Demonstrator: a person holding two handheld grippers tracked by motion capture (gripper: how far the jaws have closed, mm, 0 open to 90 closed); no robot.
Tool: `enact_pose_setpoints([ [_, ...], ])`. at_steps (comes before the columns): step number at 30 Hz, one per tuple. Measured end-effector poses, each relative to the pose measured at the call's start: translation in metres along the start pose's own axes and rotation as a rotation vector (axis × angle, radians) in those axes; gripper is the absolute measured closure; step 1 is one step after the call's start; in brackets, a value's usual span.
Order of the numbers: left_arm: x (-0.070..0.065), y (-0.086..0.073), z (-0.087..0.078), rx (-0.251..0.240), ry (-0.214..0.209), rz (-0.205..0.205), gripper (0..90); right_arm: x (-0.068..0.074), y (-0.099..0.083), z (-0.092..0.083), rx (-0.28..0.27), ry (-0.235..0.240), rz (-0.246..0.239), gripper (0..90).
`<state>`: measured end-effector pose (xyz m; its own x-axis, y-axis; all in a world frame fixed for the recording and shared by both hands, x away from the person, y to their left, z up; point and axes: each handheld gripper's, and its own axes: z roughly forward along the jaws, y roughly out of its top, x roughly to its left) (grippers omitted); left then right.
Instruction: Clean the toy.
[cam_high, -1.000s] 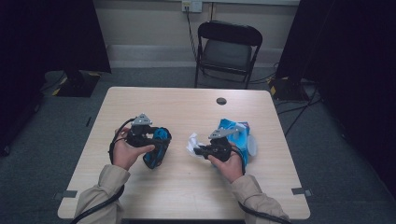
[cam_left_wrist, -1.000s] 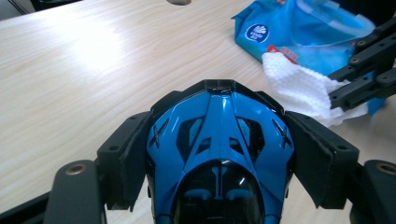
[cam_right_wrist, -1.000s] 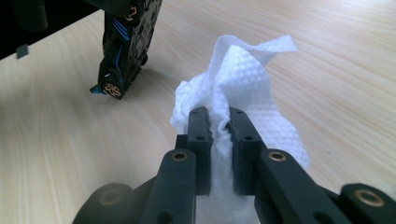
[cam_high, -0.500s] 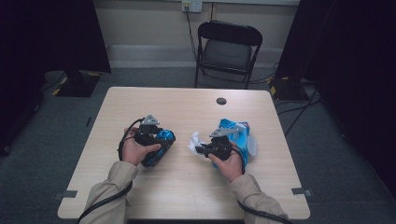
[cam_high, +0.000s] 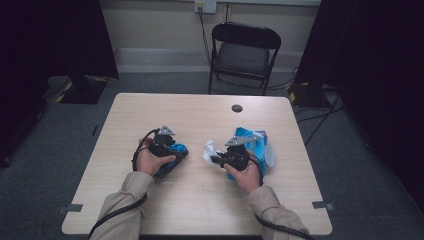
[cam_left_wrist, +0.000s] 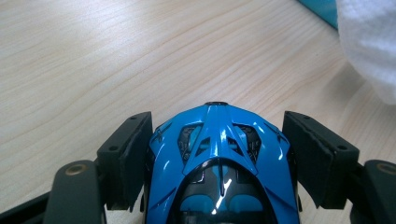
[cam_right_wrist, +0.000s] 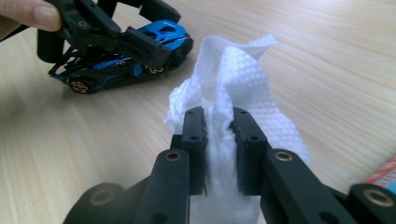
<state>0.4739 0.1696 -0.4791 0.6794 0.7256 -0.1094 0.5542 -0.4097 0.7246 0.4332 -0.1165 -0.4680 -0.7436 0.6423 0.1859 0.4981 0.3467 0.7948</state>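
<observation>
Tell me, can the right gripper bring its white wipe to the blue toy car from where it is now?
Probably yes. The right gripper pinches the white wipe, and bare table lies between it and the blue toy car. The left gripper straddles the car's sides, but its top stays exposed.

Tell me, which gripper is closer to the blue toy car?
Left. The left gripper straddles the blue toy car, one jaw each side. The right gripper sits apart, pinching a white paper towel.
</observation>
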Motion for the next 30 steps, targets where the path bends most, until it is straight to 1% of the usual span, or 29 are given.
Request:
enact_pose_setpoints([
  [3,0.0017,0.0007,-0.0001,0.006,0.001,-0.002,26.1,-0.0018,0.0022,-0.0023,-0.007,-0.007,0.001,77.4],
  [5,0.0030,0.0008,-0.0005,0.003,0.005,-0.017,26.1,-0.0031,0.0038,-0.0044,-0.007,-0.019,-0.012,77.4],
  [7,0.0048,0.0007,-0.0008,0.003,0.007,-0.025,26.1,-0.0047,0.0043,-0.0067,-0.013,-0.025,0.002,77.5],
  [8,0.0051,0.0005,-0.0008,0.002,0.012,-0.029,26.1,-0.0055,0.0043,-0.0072,-0.009,-0.019,0.005,77.5],
  [10,0.0053,0.0008,-0.0002,0.007,0.016,-0.025,26.1,-0.0060,0.0037,-0.0079,-0.007,-0.026,0.001,77.4],
  [11,0.0050,0.0008,0.0002,0.008,0.023,-0.025,26.1,-0.0061,0.0033,-0.0077,-0.004,-0.025,0.007,77.4],
  [13,0.0045,0.0010,0.0012,0.018,0.031,-0.025,26.0,-0.0070,0.0022,-0.0074,-0.008,-0.029,0.009,76.8],
  [14,0.0047,0.0014,0.0015,0.031,0.034,-0.022,26.0,-0.0073,0.0017,-0.0072,-0.007,-0.035,0.014,76.1],
  [16,0.0047,0.0017,0.0023,0.033,0.039,-0.033,26.0,-0.0075,0.0012,-0.0061,-0.006,-0.030,0.018,75.4],
  [21,0.0065,0.0015,0.0019,0.051,0.048,-0.044,25.8,-0.0080,0.0019,-0.0038,0.003,-0.047,0.016,74.3],
  [24,0.0076,0.0015,0.0018,0.050,0.054,-0.045,25.7,-0.0076,0.0015,-0.0033,0.013,-0.065,0.021,73.3],
  [27,0.0074,0.0009,0.0014,0.043,0.056,-0.043,25.6,-0.0075,0.0020,-0.0027,0.004,-0.062,0.026,67.9],
  [29,0.0078,0.0004,0.0005,0.047,0.057,-0.037,25.6,-0.0069,0.0024,-0.0025,0.003,-0.064,0.018,67.7],
  [30,0.0076,0.0001,0.0002,0.047,0.059,-0.041,25.6,-0.0068,0.0025,-0.0023,0.004,-0.068,0.017,67.7],
])
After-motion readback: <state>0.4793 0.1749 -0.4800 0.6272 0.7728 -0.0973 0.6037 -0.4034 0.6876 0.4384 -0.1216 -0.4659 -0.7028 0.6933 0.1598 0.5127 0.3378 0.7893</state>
